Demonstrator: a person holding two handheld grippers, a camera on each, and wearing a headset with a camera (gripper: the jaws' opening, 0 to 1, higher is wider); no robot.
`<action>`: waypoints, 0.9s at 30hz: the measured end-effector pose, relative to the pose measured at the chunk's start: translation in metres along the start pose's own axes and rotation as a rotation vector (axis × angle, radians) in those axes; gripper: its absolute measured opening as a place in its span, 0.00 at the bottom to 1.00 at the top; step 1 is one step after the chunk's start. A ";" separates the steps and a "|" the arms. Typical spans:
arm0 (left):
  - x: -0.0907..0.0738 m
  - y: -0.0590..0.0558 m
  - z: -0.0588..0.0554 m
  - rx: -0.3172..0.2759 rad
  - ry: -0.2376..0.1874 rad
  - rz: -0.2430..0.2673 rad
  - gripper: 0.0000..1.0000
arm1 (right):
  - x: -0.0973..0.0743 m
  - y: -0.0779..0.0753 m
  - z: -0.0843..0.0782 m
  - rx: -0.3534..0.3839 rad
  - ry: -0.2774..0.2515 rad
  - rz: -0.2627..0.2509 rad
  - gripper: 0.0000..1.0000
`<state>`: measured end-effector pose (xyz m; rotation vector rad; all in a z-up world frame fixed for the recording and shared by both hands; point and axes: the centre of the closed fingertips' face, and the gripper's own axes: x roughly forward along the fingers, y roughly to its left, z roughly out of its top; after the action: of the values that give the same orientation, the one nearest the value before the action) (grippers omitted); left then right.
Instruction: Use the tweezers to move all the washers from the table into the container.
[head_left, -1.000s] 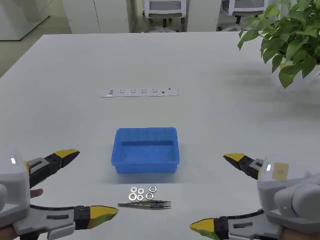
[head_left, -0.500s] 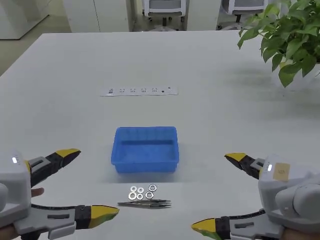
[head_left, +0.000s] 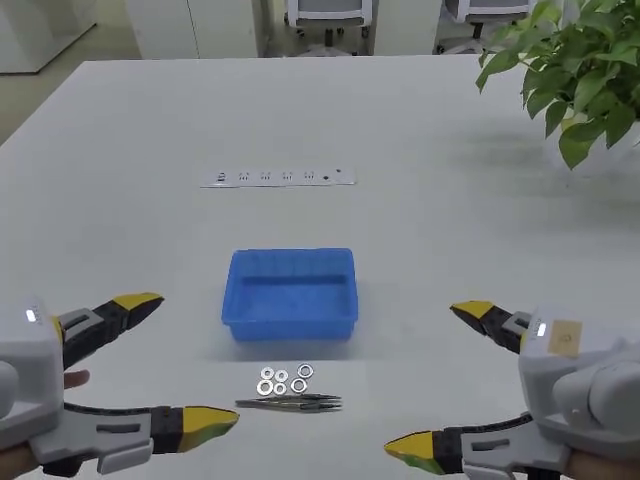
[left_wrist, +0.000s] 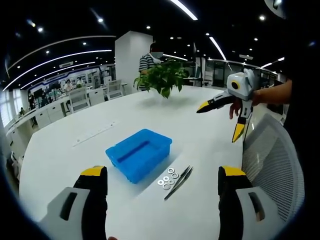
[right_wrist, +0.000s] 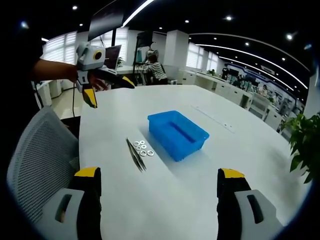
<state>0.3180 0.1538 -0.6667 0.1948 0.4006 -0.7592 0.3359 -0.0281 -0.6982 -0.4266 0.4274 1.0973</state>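
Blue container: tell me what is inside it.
Nothing visible: the blue container shows a bare floor in the head view. The washers lie on the table in front of it, beside the tweezers. Its near wall hides a thin strip of the floor.

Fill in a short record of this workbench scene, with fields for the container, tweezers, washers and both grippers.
container: blue, empty, on the table
tweezers: lying flat on the table, untouched
washers: clustered between container and tweezers
left gripper: open, holding nothing
right gripper: open, holding nothing
progress: no washer in the container yet
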 end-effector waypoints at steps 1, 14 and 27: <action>0.000 0.000 0.000 0.000 0.002 -0.002 0.97 | 0.000 -0.001 0.000 -0.004 0.001 -0.001 0.98; 0.007 -0.001 -0.002 0.037 0.014 -0.054 0.89 | 0.007 -0.003 0.004 -0.060 0.011 0.045 0.89; 0.020 -0.006 -0.017 0.110 0.103 -0.158 0.67 | 0.023 0.007 0.002 -0.158 0.045 0.164 0.67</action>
<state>0.3226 0.1422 -0.6910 0.3086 0.4764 -0.9301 0.3394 -0.0067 -0.7096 -0.5640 0.4219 1.2877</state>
